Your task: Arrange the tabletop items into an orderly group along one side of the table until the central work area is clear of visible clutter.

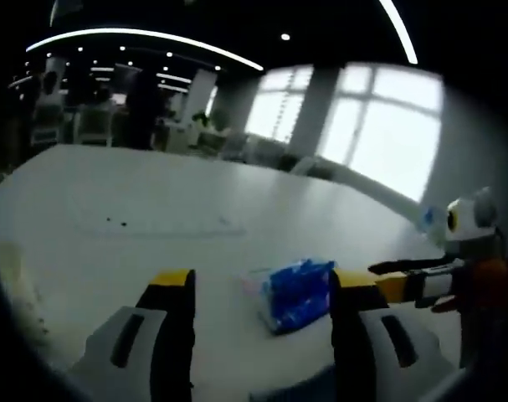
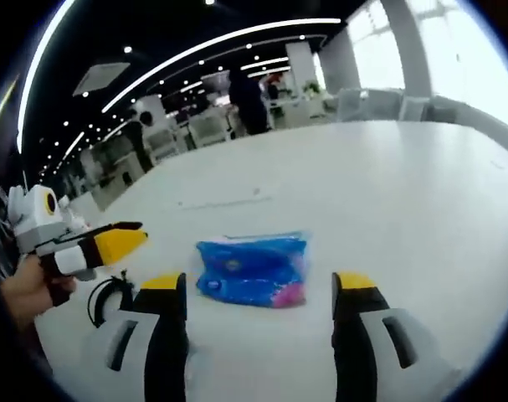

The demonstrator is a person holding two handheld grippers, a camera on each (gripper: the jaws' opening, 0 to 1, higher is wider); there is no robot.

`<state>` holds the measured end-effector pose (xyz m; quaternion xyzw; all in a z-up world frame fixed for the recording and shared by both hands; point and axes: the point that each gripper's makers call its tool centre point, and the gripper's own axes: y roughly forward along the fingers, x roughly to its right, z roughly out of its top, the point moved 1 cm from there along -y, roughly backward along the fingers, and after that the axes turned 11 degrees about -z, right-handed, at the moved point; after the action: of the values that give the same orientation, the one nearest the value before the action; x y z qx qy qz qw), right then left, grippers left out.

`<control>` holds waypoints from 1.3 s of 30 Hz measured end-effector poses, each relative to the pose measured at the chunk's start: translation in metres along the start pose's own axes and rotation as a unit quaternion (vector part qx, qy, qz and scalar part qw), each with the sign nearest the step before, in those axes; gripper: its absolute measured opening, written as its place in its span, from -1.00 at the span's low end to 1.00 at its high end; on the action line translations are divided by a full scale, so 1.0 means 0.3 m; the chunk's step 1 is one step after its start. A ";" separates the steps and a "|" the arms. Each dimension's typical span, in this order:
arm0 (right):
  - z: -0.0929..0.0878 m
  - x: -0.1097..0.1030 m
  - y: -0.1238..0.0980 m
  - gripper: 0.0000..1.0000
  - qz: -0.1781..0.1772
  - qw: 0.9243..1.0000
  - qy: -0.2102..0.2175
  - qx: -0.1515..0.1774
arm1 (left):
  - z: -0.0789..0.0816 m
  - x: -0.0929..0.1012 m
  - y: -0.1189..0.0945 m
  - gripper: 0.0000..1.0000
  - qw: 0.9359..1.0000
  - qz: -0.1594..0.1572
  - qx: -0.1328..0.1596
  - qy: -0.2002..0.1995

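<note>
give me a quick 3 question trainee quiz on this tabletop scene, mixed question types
1. True or false: the right gripper has its yellow-tipped jaws shut on the blue crinkly plastic packet.
2. Multiple choice: in the right gripper view, the coiled black cable lies on the white table (A) left of the packet, (B) right of the packet, (C) on top of the packet.
3. Fill in: in the left gripper view, the left gripper has its jaws ____ with the packet lying between and ahead of them.

Key
1. False: the jaws stand apart, the packet ahead of them on the table.
2. A
3. open
</note>
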<state>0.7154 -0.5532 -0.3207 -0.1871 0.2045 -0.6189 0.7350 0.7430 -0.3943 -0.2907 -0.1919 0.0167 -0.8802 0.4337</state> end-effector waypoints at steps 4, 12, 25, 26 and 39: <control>-0.012 -0.045 -0.027 0.48 0.015 1.000 -0.003 -0.006 | 0.039 -0.007 -0.076 0.47 1.000 0.000 0.001 0.007; -0.040 -0.160 -0.080 0.49 0.045 0.999 -0.018 -0.011 | 0.109 -0.027 -0.234 0.73 0.999 0.018 0.001 0.034; -0.069 -0.308 -0.175 0.56 0.095 0.994 -0.057 -0.018 | 0.084 0.021 -0.421 0.87 0.998 -0.001 -0.022 0.056; -0.073 -0.317 -0.181 0.55 0.100 0.993 -0.061 -0.019 | 0.083 0.023 -0.426 0.87 0.998 -0.002 -0.023 0.056; -0.110 -0.445 -0.230 0.55 0.159 0.981 -0.107 -0.030 | 0.065 0.040 -0.607 0.87 0.998 -0.003 -0.024 0.051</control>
<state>0.6203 -0.4336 -0.3031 -0.2397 0.1706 -0.4644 0.8353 0.6054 -0.2876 -0.2332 -0.1569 0.0596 -0.8893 0.4253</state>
